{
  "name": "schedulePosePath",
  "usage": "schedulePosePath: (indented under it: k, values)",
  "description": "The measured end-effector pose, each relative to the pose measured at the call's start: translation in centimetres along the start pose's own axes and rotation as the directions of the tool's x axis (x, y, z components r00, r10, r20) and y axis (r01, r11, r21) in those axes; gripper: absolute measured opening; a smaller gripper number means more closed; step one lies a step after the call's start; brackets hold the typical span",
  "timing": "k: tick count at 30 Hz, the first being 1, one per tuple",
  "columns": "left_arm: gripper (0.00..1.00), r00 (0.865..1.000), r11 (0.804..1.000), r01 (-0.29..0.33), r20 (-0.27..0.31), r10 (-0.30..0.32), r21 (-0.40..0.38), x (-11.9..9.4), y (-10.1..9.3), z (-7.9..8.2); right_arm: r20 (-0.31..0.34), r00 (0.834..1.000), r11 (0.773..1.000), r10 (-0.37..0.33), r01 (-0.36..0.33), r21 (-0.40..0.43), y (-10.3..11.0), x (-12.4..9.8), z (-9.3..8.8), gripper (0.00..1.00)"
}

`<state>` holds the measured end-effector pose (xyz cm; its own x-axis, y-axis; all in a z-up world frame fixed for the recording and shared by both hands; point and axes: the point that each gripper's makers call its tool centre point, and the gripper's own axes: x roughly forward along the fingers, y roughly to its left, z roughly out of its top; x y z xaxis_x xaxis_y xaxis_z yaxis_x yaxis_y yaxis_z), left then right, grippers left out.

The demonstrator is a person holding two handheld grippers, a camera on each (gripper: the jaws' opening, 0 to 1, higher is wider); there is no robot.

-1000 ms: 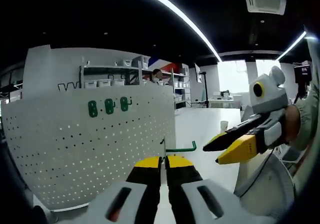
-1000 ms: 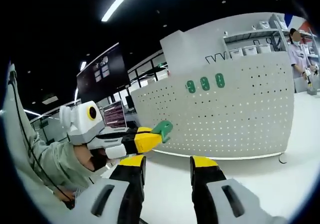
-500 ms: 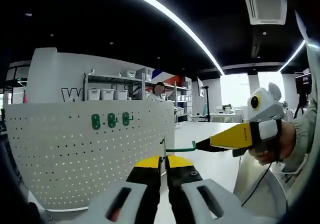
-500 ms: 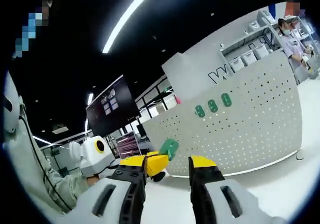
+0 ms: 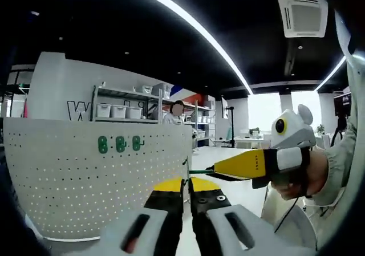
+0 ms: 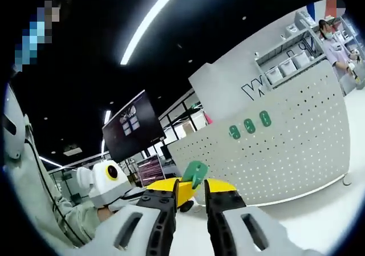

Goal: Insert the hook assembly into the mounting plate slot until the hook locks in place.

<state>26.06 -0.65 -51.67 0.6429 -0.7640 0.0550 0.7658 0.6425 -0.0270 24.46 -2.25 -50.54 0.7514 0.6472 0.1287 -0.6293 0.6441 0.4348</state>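
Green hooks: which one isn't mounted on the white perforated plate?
The green wire hook clamped between the left gripper and the right gripper. The other three green hooks sit in a row on the white perforated plate.

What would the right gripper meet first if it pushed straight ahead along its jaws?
The green hook held by the left gripper: it sits right at the right gripper tips. The white pegboard lies farther behind; depth is unclear.

A large dark "W" stands on the white wall (image 5: 63, 90) behind the shelving (image 5: 122, 105), its following letters hidden; the same "W" shows in the right gripper view.
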Motion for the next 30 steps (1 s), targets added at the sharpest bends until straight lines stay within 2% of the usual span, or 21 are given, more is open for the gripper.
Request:
schedulePosePath:
  k: [9,30]
  values:
    - [0.03,1.000,1.000,0.011,0.028,-0.011,-0.008,0.1,-0.5,0.8,0.013,1.000,1.000,0.006,-0.006,-0.010,0.3,0.4,0.5,0.12]
    - [0.03,0.999,1.000,0.004,0.042,-0.004,-0.019,-0.3,-1.3,0.9,0.020,1.000,0.998,-0.005,0.007,-0.064,0.7,0.7,0.6,0.05]
